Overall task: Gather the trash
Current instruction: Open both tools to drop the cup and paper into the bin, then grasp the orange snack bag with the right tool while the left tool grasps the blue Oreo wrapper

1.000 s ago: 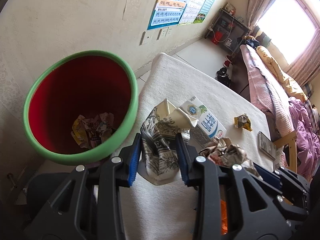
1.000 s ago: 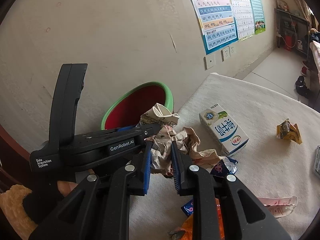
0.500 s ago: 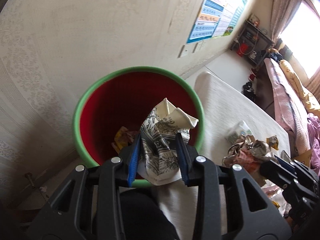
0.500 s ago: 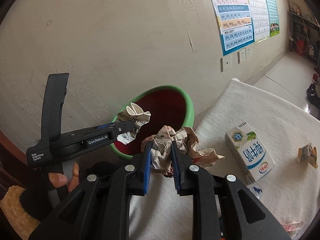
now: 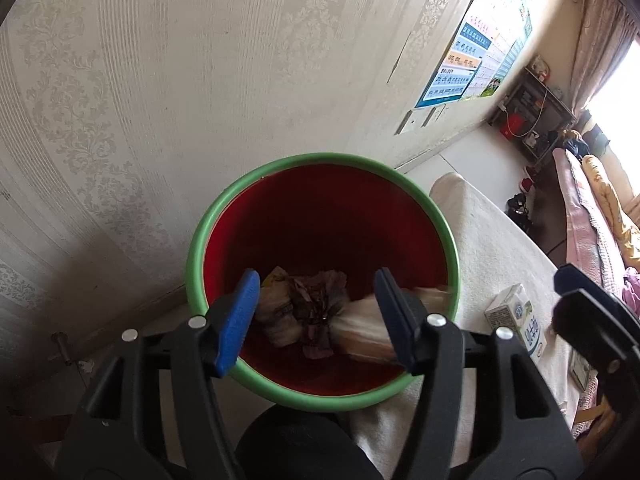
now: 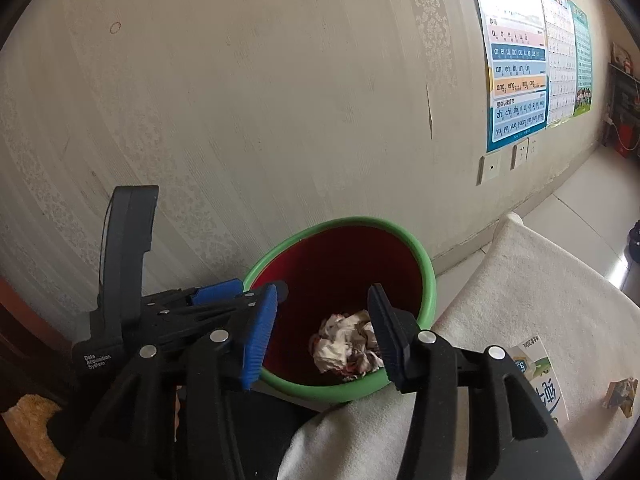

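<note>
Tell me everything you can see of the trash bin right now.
The trash bin is a round bucket, seemingly plastic, with a thick green rim and a deep red inside. It stands upright between the patterned wall and the edge of the white-covered table; whether they touch is unclear. Crumpled paper and other wrappers lie at its bottom. The open left gripper and right gripper hang over its mouth, neither touching it.

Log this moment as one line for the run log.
left tongs: just opened, empty | right tongs: just opened, empty | paper: in bin | milk carton: on table
</note>
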